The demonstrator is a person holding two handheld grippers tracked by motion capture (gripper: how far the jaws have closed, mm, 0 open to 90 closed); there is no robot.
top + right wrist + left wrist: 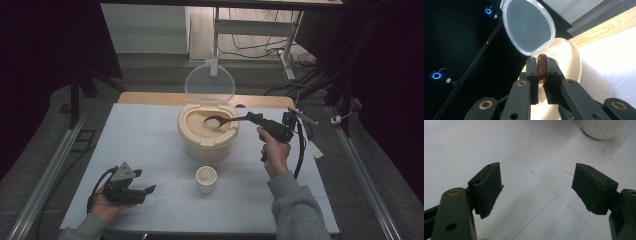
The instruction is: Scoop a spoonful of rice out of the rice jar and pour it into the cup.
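The right hand-held gripper (256,118) clamps the handle of a brown wooden spoon (223,120), whose bowl sits over the rice in a round cream container (207,134) with its clear lid (209,83) raised. The left hand-held gripper (145,190) rests wide apart and empty on the white counter (145,140), near a small white ribbed cup (206,178).

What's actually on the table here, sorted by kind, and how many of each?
Grain tub with open clear lid: 1
Wooden spoon, held over the tub: 1
Small white cup: 1
Handheld grippers, left gripper and right gripper: 2
Total: 5
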